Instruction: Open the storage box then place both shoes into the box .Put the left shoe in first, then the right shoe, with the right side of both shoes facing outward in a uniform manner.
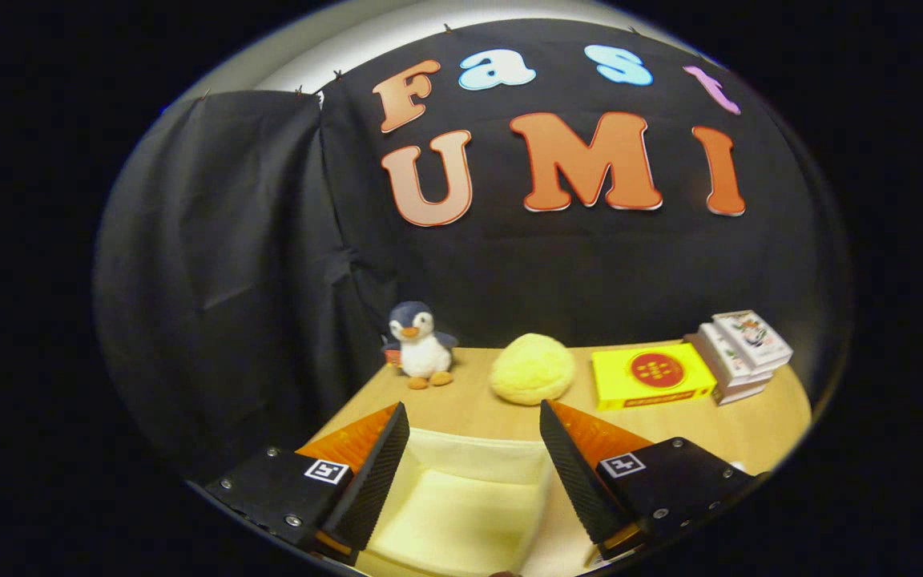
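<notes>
gripper view, looking forward along the two fingers. the gripper (473, 465) is standing with its fingers spread wide apart, gripping nothing; the left finger (369, 481) and the right finger (578, 477) are each showing a ribbed inner face, and neither is touching anything. each finger's housing is carrying a small square marker on top.

the storage box (461, 513), pale cream in colour, is lying directly below and between the fingers, its interior facing the camera; whether a lid is attached cannot be told from here. the box is sitting on a light wooden table (758, 425).

beyond the fingers, along the far side of the table and close to the black cloth wall (229, 280), four things are standing in a row: a plush penguin (421, 344) on the left, a fluffy yellow ball-shaped cushion (532, 369) beside it, a flat yellow box with a red round mark (652, 375) next, and a stack of white boxes (738, 353) on the right, touching or nearly touching the yellow box. all four are lying well apart from the storage box.
</notes>
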